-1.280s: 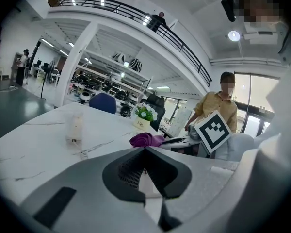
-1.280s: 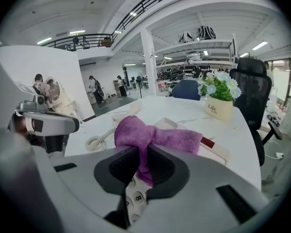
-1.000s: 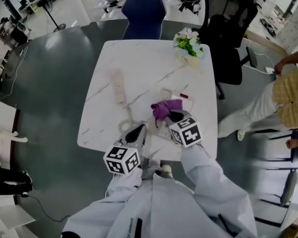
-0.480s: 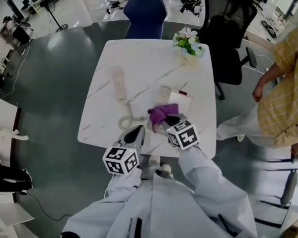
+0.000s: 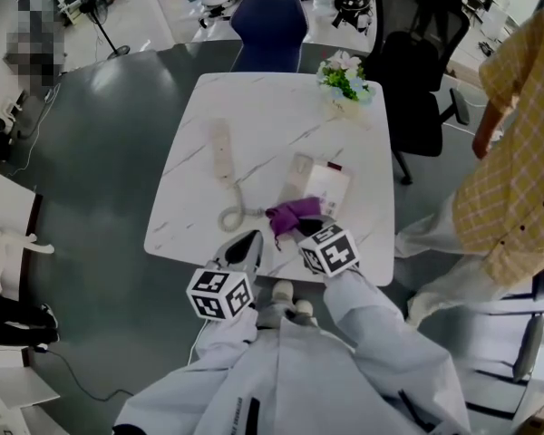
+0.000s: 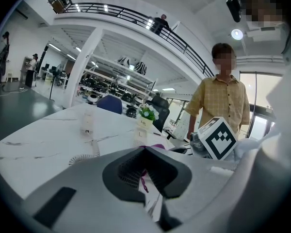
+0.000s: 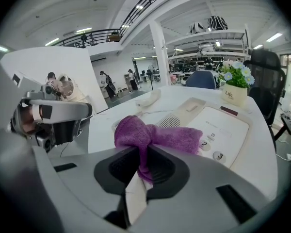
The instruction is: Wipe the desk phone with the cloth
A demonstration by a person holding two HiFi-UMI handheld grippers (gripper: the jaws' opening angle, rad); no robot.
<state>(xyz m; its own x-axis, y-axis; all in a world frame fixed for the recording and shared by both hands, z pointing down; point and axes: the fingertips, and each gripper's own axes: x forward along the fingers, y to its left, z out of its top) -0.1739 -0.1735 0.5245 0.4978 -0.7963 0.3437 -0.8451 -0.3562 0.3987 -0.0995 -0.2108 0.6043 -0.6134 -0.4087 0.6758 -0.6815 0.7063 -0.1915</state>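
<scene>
The white desk phone base (image 5: 321, 185) lies on the marble table (image 5: 254, 107), with its handset (image 5: 219, 150) off to the left and a coiled cord (image 5: 236, 214) between them. My right gripper (image 5: 305, 228) is shut on a purple cloth (image 5: 289, 213) at the base's near-left corner. In the right gripper view the cloth (image 7: 153, 136) bunches out of the jaws and rests against the phone base (image 7: 220, 125) by its number keys. My left gripper (image 5: 250, 241) hovers at the table's near edge, shut and holding nothing.
A flower pot (image 5: 345, 82) stands at the far right corner. A person in a yellow checked shirt (image 5: 517, 152) stands close on the right. A blue chair (image 5: 270, 27) and a black office chair (image 5: 415, 71) sit behind the table.
My right gripper has drawn the cloth toward me and leftward, down to the phone's near-left corner. The person in yellow has stepped closer on the right. The left gripper has barely moved.
</scene>
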